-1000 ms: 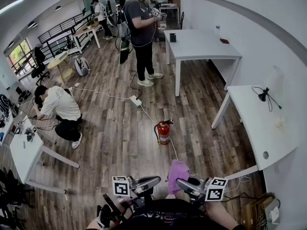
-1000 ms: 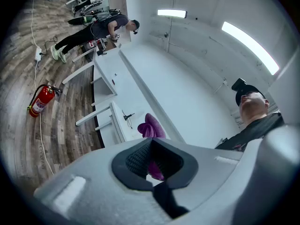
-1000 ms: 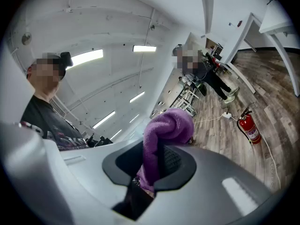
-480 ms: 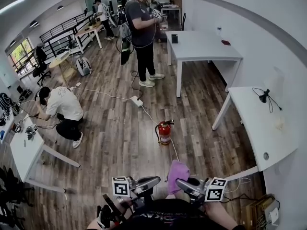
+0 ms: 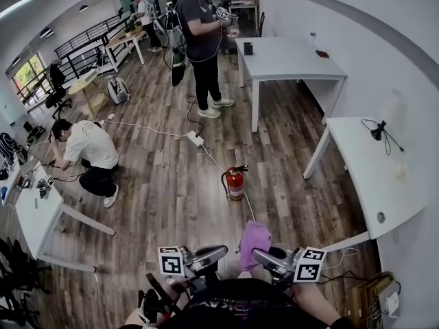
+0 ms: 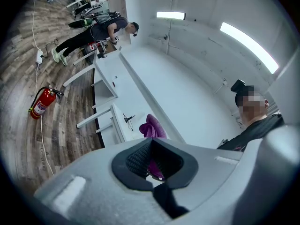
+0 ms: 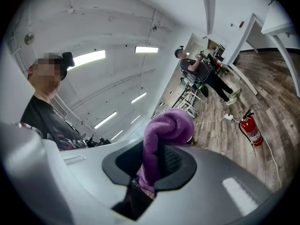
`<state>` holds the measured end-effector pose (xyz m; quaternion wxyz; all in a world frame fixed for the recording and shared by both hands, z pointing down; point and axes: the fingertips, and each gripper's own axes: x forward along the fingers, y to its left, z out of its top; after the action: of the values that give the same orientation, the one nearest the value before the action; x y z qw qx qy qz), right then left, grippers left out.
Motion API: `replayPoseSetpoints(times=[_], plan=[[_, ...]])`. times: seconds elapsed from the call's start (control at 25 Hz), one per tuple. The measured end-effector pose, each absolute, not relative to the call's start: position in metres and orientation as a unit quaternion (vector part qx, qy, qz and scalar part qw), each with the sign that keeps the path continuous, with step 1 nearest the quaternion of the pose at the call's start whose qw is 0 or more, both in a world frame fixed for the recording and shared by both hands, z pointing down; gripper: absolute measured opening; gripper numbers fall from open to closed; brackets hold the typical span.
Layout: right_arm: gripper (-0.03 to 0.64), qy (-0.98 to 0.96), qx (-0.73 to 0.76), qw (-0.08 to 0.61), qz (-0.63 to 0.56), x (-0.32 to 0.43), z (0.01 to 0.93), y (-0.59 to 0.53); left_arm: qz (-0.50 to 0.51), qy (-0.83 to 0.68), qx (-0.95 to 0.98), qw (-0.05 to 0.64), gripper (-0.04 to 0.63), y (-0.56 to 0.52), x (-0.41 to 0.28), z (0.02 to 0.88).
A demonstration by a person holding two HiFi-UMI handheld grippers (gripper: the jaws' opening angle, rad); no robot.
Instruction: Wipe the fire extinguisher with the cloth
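Observation:
A red fire extinguisher [image 5: 234, 184] stands upright on the wood floor, well ahead of both grippers; it also shows in the left gripper view as the extinguisher [image 6: 42, 103] and in the right gripper view as the extinguisher [image 7: 251, 129]. My right gripper [image 5: 258, 255] is shut on a purple cloth [image 5: 254, 240], which sticks up from between its jaws as a folded bunch [image 7: 166, 130]. My left gripper [image 5: 221, 251] is beside it, shut with nothing in it. Past the left jaws the cloth [image 6: 152, 126] is visible. Both grippers are held close to the person's body, pointing level.
A person [image 5: 202, 40] stands beyond the extinguisher, and another crouches [image 5: 88, 151] at the left. A power strip [image 5: 195, 140] with a white cable runs along the floor past the extinguisher. White tables stand at the back [image 5: 291, 64], right [image 5: 377, 184] and left [image 5: 34, 218].
Both grippers stay where they were, the cloth still in the right one. Only the head view has shifted slightly.

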<state>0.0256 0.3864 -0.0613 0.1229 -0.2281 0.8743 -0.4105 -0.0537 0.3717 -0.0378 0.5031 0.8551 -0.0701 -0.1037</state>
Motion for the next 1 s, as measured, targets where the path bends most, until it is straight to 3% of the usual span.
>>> replayPoseSetpoints(times=[0.48, 1.0], plan=[[0.066, 0.859, -0.255, 0.153, -0.417, 0.053, -0.066, 0.367, -0.071, -0.099, 0.873, 0.472, -0.003, 0.347, -0.057, -0.049], [0.066, 0.844, -0.312, 0.139, -0.412, 0.060, -0.061, 0.290, -0.053, -0.083, 0.889, 0.447, -0.005, 0.258, -0.063, -0.032]])
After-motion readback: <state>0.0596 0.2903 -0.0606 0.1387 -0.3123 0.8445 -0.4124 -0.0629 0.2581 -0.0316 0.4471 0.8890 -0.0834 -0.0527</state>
